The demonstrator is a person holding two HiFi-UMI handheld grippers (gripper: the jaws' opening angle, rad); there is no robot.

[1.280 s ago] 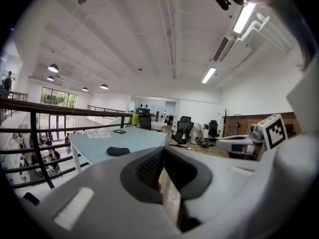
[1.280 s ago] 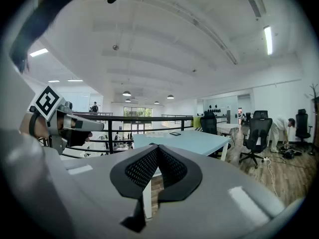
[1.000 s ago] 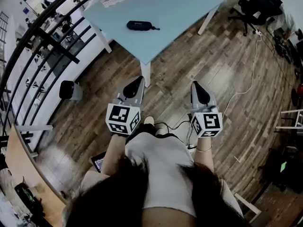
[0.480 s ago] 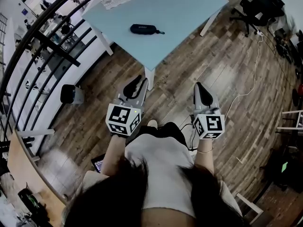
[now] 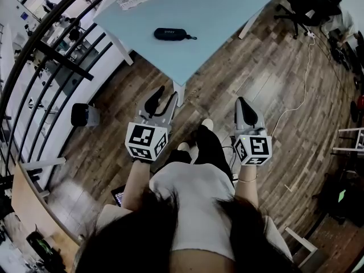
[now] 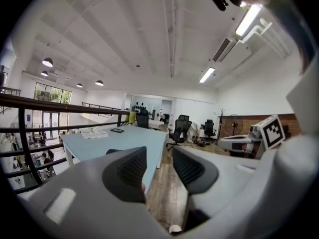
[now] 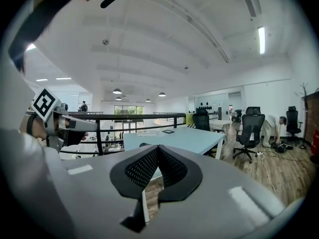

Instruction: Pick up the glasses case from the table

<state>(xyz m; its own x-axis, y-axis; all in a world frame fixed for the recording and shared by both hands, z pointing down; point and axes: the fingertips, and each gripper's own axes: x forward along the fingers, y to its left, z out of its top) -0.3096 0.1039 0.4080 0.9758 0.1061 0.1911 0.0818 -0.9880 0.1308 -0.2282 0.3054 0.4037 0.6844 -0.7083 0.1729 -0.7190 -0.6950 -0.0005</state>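
Fingers of left gripper (image 5: 164,98) have just been opening, empty; right gripper (image 5: 240,102) closed; glasses case (image 5: 172,34) on table (image 5: 216,16)

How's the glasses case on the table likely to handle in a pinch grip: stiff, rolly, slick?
The glasses case looks like a rounded, oblong dark shell, so probably stiff and light. Its rounded sides may let it rock or twist if pinched off-centre. It lies flat on the smooth table, so a push would likely slide it.
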